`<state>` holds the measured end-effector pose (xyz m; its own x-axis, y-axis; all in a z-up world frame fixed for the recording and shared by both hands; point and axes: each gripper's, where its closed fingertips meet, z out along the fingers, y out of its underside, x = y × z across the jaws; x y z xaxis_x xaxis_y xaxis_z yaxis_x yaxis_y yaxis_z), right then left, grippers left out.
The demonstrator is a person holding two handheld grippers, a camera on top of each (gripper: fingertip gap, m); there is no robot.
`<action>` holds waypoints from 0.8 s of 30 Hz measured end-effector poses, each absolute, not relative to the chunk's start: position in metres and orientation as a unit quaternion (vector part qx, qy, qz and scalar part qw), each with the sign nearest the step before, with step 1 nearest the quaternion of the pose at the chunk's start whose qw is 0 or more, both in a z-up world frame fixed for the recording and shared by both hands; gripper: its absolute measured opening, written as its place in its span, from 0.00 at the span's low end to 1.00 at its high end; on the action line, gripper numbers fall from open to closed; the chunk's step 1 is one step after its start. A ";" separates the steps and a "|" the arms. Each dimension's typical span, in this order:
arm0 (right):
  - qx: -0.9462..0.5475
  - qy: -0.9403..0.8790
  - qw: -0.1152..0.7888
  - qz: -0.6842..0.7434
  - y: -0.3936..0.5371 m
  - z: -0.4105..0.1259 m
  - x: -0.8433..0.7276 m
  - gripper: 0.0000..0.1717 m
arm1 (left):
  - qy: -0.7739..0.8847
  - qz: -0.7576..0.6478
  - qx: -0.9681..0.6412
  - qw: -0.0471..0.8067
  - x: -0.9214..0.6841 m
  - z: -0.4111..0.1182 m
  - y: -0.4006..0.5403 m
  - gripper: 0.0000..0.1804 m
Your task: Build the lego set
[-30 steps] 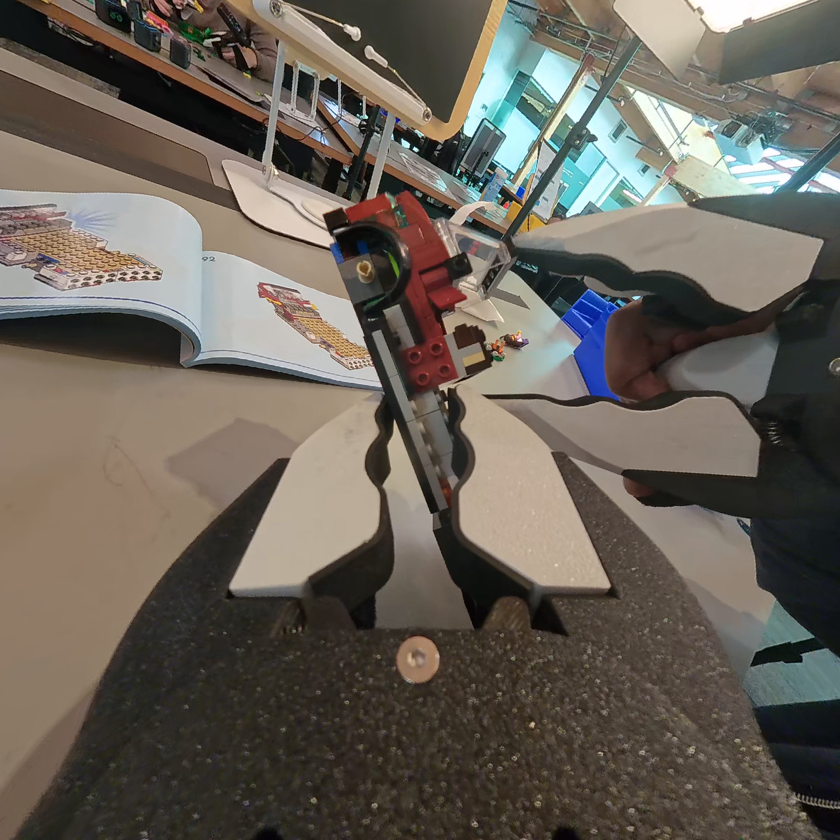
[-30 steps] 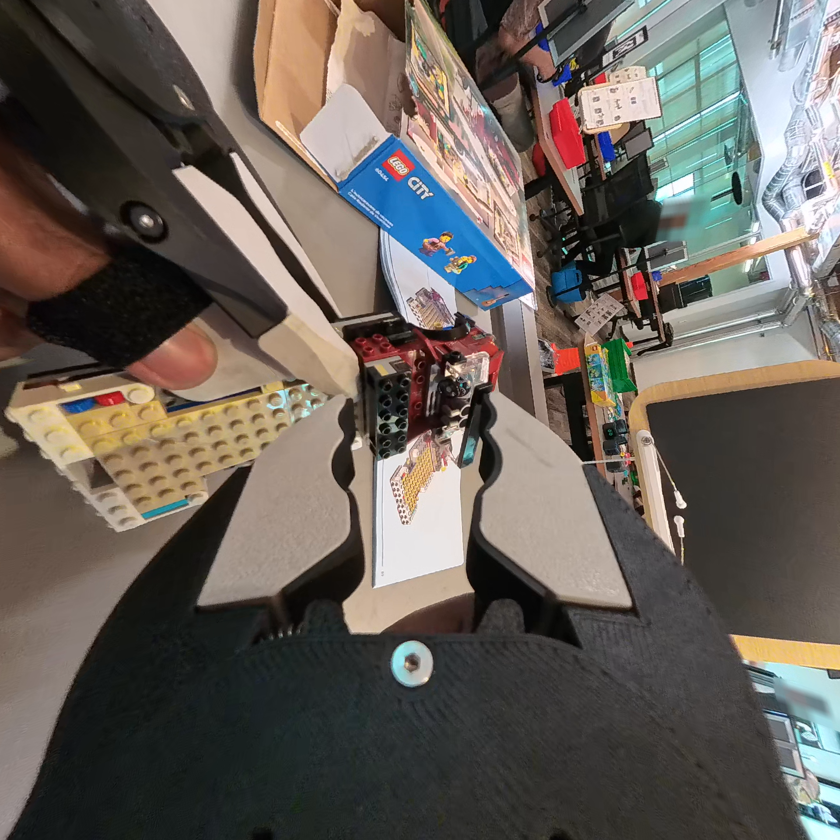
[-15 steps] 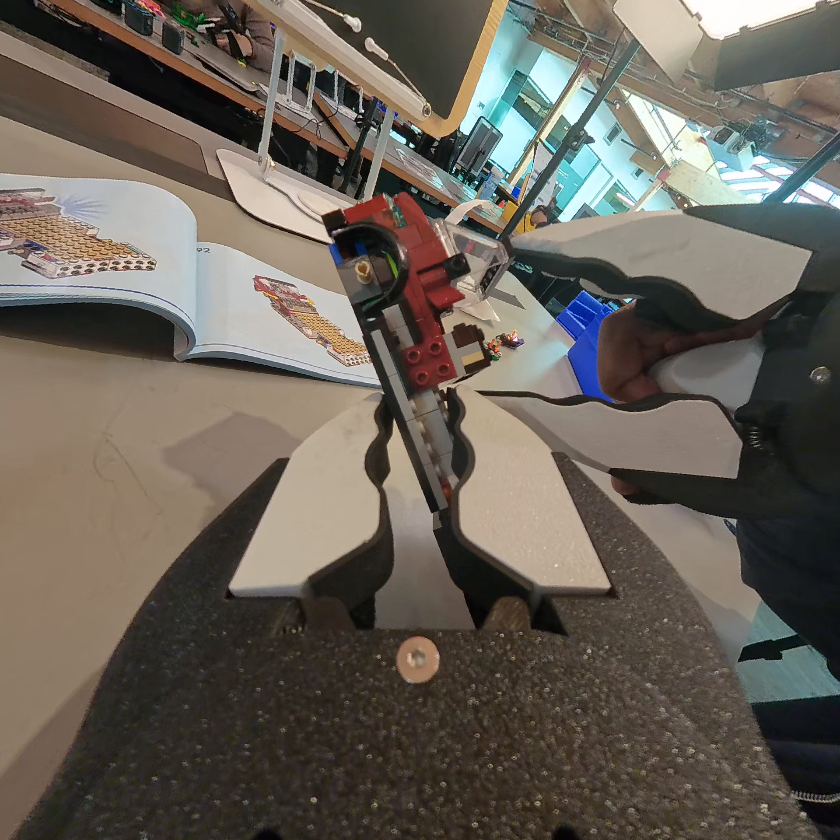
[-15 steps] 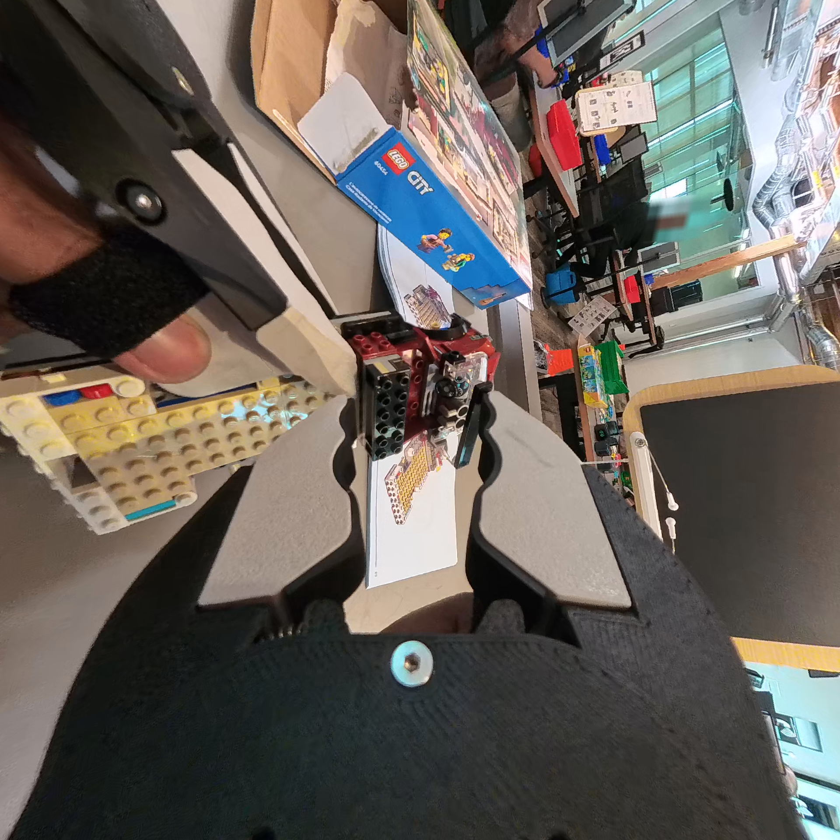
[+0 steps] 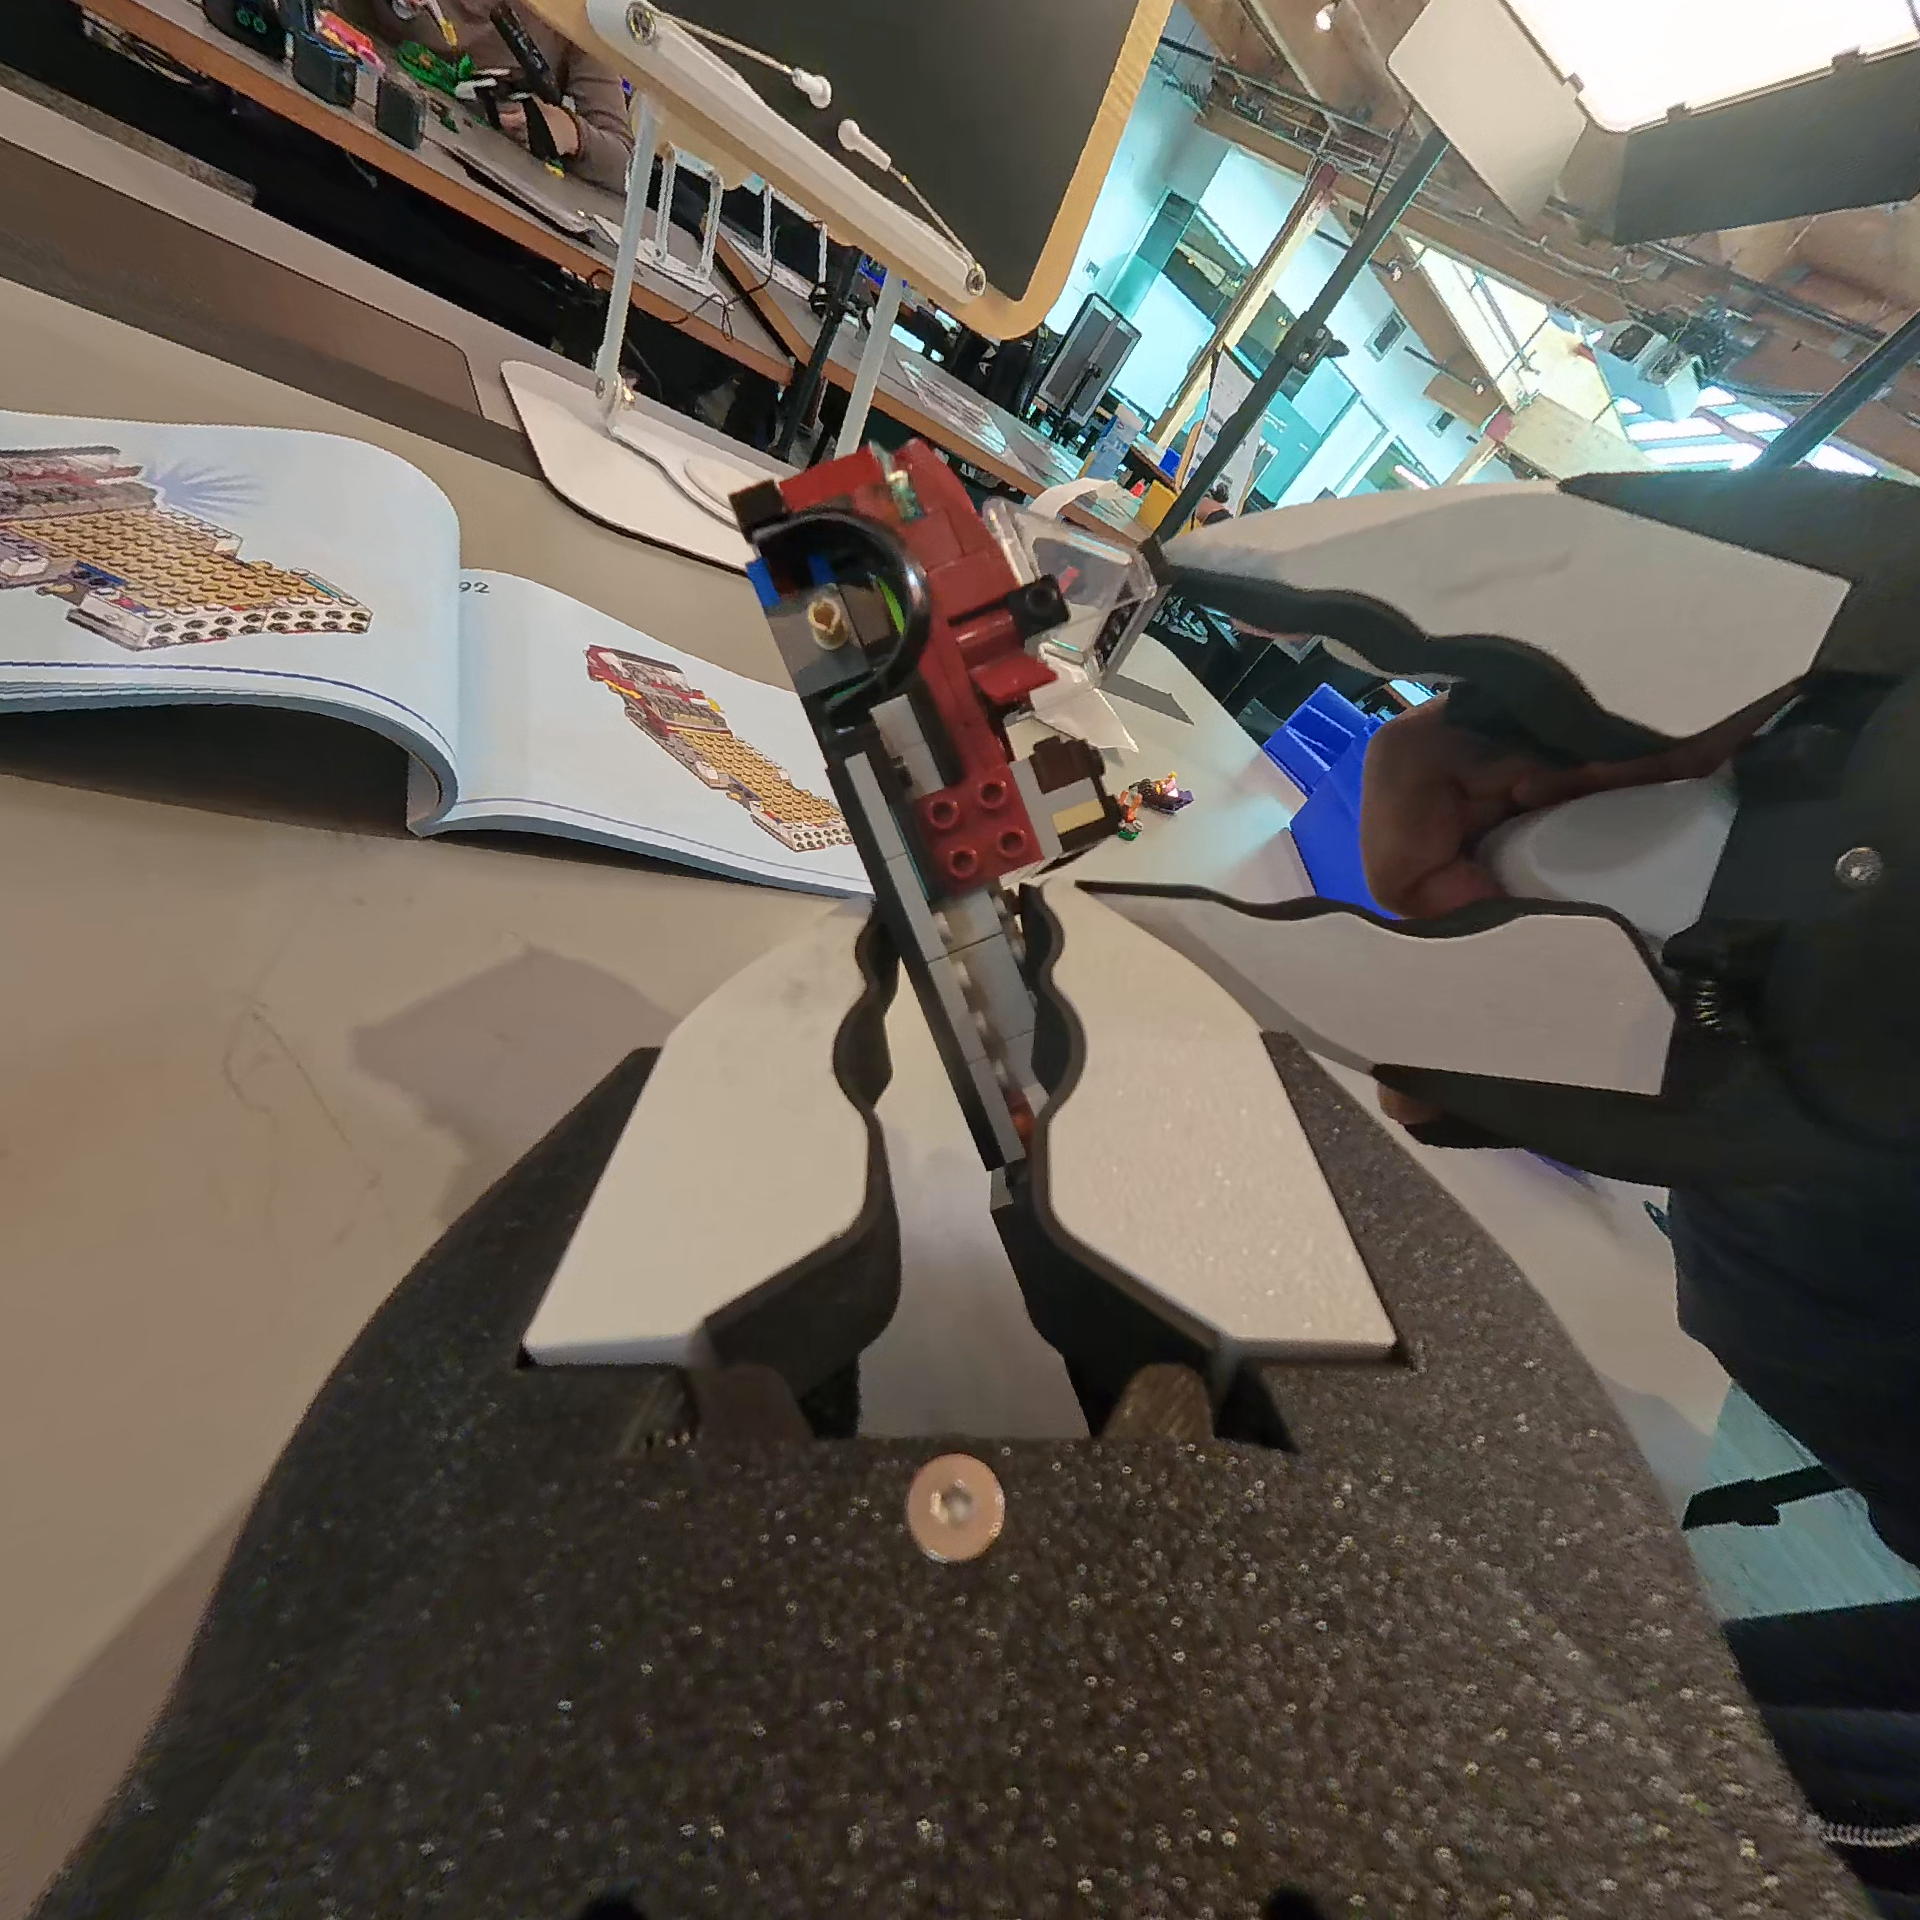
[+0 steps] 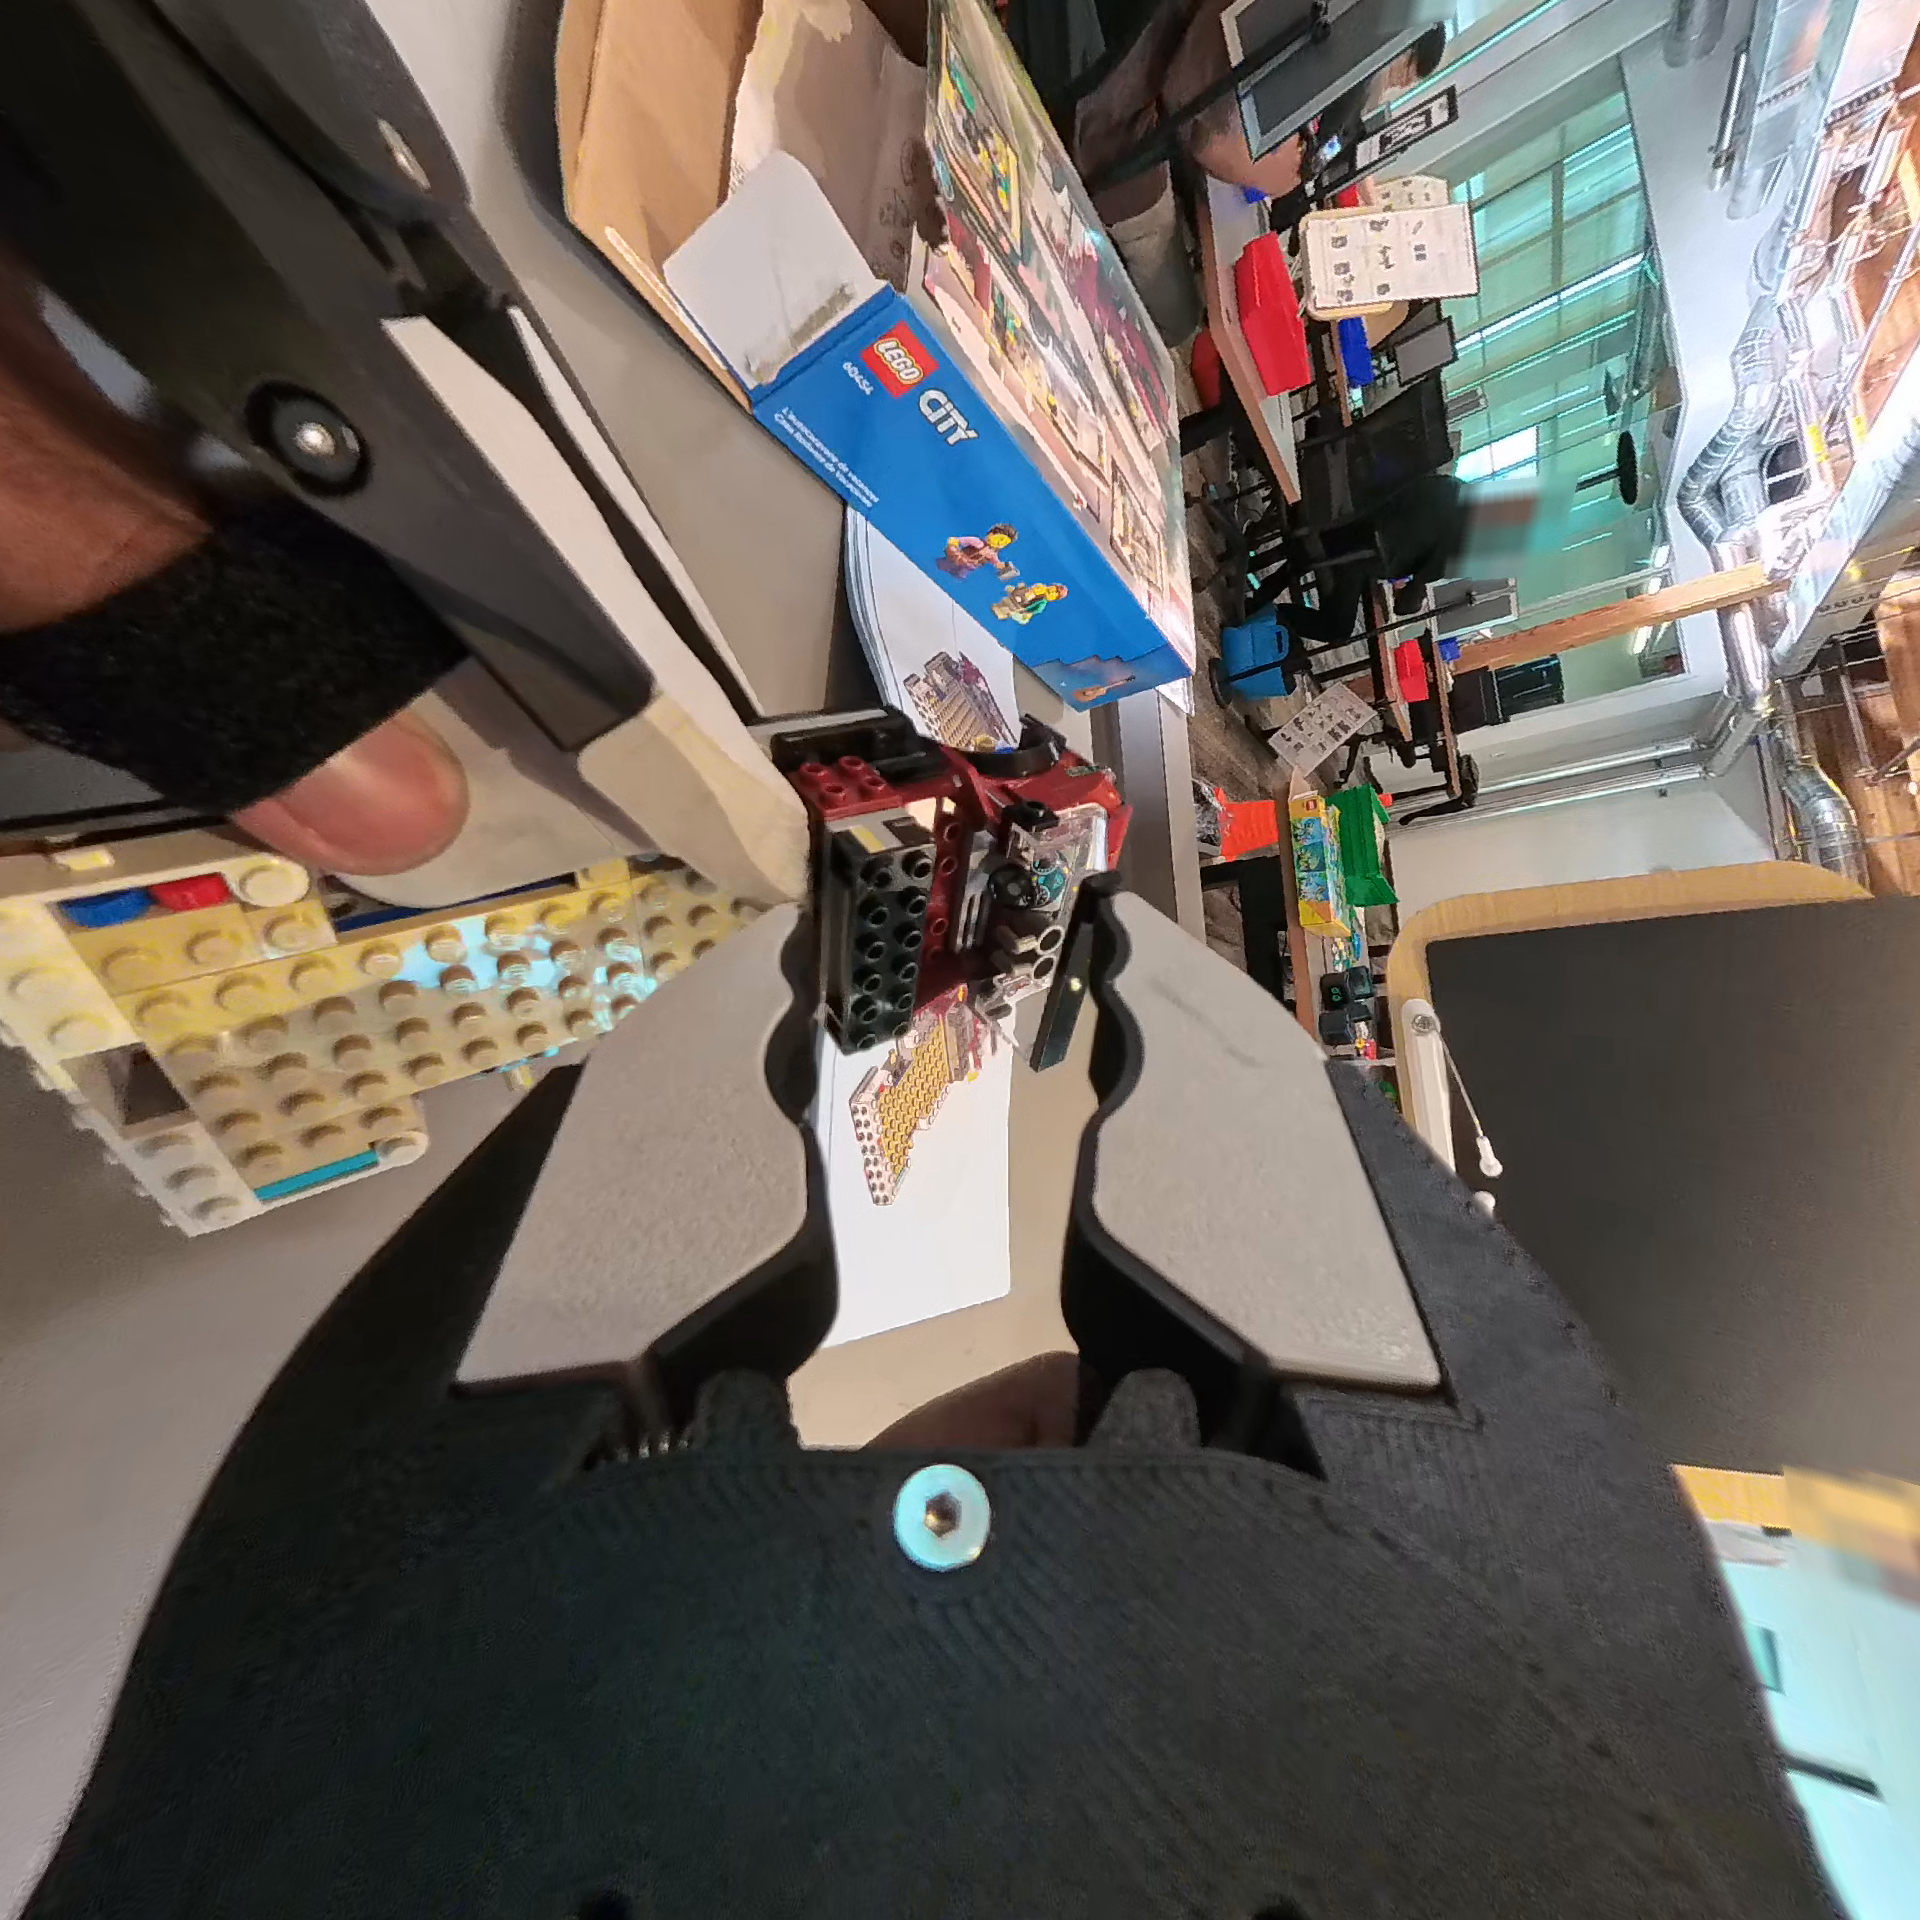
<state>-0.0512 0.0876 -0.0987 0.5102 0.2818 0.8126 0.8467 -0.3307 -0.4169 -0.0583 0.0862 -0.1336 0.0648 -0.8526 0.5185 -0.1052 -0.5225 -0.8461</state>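
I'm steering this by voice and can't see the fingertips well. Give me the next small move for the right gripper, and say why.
Probably ease the right gripper shut a little. The left gripper already clamps the dark red brick model by its grey base, and the right fingers bracket its clear-windowed end, whose contact with the pads is hard to judge.

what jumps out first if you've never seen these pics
A dark red and black toy-brick model sits dead centre, clamped at its grey base by the left tongs while the right tongs close around its other end. Behind it an open instruction booklet lies on the grey table, and a tan studded brick plate lies beside it.
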 end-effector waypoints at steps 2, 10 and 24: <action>-0.749 -0.379 0.437 -0.324 0.088 -0.100 -0.051 0.29 | 0.365 -0.578 -0.656 0.320 -0.058 -0.135 0.086 0.13; -0.720 -0.431 0.421 -0.345 0.079 -0.104 -0.058 0.30 | 0.341 -0.584 -0.678 0.289 -0.058 -0.141 0.093 0.13; -0.658 -0.547 0.333 -0.395 0.080 -0.120 -0.066 0.28 | 0.374 -0.554 -0.677 0.306 -0.058 -0.144 0.082 0.13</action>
<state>-0.0656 0.0801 -0.1200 0.0887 0.4569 0.8851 0.9839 -0.1789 -0.0063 -0.0582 0.0824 -0.1442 0.1052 -0.8466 0.5217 -0.1679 -0.5322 -0.8298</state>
